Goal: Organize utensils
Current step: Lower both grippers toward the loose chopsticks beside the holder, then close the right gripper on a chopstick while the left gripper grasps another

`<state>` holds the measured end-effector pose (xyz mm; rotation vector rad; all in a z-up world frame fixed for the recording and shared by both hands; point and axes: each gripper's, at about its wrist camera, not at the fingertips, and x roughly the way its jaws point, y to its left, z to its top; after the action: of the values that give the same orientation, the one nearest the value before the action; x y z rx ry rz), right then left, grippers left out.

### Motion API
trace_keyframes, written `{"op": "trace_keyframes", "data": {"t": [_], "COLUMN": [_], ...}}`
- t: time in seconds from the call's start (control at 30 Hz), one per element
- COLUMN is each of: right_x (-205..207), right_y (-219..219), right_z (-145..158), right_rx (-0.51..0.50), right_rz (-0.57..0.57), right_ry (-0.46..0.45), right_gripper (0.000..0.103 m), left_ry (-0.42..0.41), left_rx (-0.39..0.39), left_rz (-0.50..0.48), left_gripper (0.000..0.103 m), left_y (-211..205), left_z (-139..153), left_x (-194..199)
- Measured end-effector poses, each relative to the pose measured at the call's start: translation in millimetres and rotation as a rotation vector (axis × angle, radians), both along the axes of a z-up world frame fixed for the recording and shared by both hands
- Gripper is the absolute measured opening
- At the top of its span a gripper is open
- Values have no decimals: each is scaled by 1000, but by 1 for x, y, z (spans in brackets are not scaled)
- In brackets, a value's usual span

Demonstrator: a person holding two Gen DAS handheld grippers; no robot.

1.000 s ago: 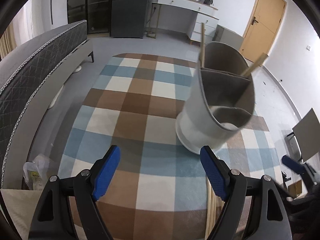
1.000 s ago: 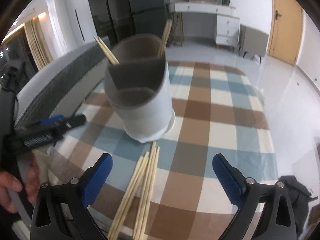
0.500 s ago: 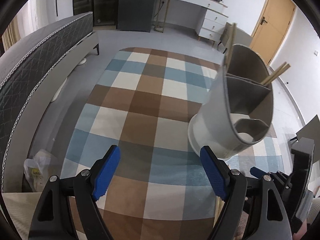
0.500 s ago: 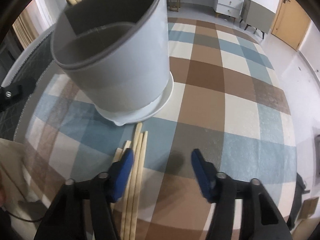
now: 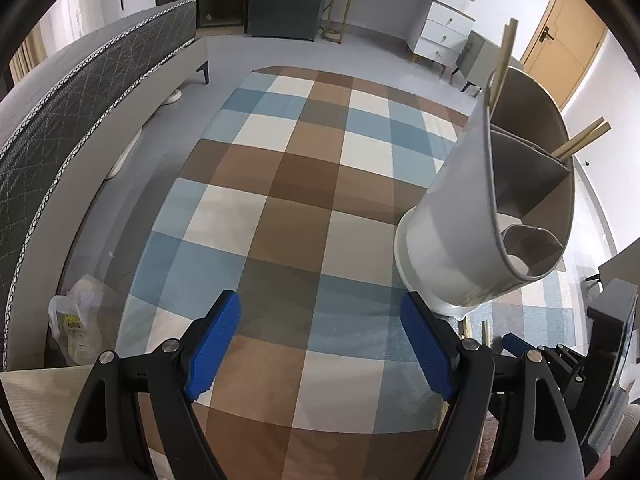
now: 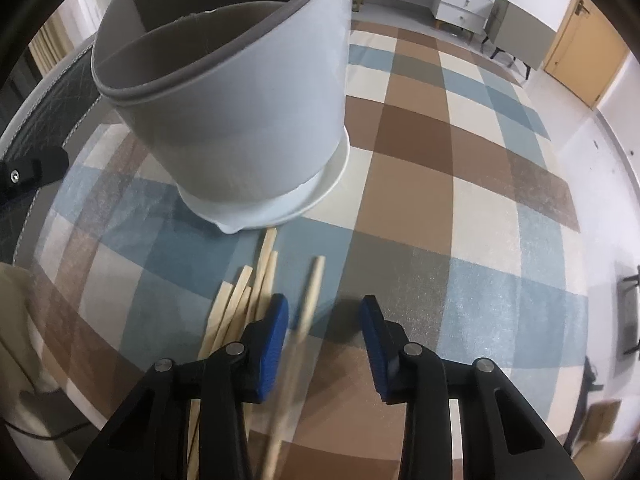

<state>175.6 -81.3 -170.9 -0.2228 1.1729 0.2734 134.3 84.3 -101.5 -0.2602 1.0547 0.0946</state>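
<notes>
A grey utensil holder (image 5: 484,216) with inner compartments stands on a transparent table; chopsticks (image 5: 582,142) stick out of its far compartment. It also shows large in the right wrist view (image 6: 240,120). A bundle of wooden chopsticks (image 6: 240,304) lies on the table in front of the holder. My right gripper (image 6: 324,332) is half open low over the bundle; one blurred chopstick (image 6: 308,312) lies between its jaws, near the left finger. My left gripper (image 5: 320,344) is wide open and empty, left of the holder.
Below the glass table lies a checkered rug (image 5: 288,184). A grey bed (image 5: 72,92) stands on the left, a plastic bag (image 5: 76,320) by it. A white dresser (image 5: 436,24) and a door (image 5: 560,52) are at the back.
My right gripper has dropped toward the chopstick bundle and narrowed its jaws; one chopstick now sits between them. My left gripper has shifted a little left, still open.
</notes>
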Motion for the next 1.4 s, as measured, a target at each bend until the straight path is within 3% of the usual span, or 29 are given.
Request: {"op": "trace_keyframes", "data": {"t": [0.33, 0.43, 0.47, 0.53, 0.73, 1.03, 1.2, 1.4], "right_x": [9, 15, 16, 18, 16, -2, -9, -14], "right_y": [9, 10, 8, -1, -47, -123, -141, -138], "right_z": [-2, -1, -1, 2, 29, 54, 63, 74], "right_rx": [17, 30, 37, 99, 315, 630, 703, 705], "right_rz": [13, 11, 3, -33, -178, -392, -443, -412], "right_ry": [-45, -57, -53, -42, -85, -123, -148, -176], "right_gripper": [35, 17, 5, 3, 3, 3, 3, 3], "left_ry": [43, 63, 72, 82, 112, 192, 203, 196], "left_rx": [-29, -63, -88, -131, -158, -105, -48, 54], "left_rz": [-19, -45, -62, -97, -200, -266, -309, -343], "left_gripper": [78, 78, 78, 78, 78, 78, 78, 78], "left_y": [1, 0, -2, -6, -33, -68, -83, -98], "left_z": [-8, -13, -15, -18, -28, -49, -54, -58], "left_x": [2, 3, 3, 3, -2, -6, -11, -13]}}
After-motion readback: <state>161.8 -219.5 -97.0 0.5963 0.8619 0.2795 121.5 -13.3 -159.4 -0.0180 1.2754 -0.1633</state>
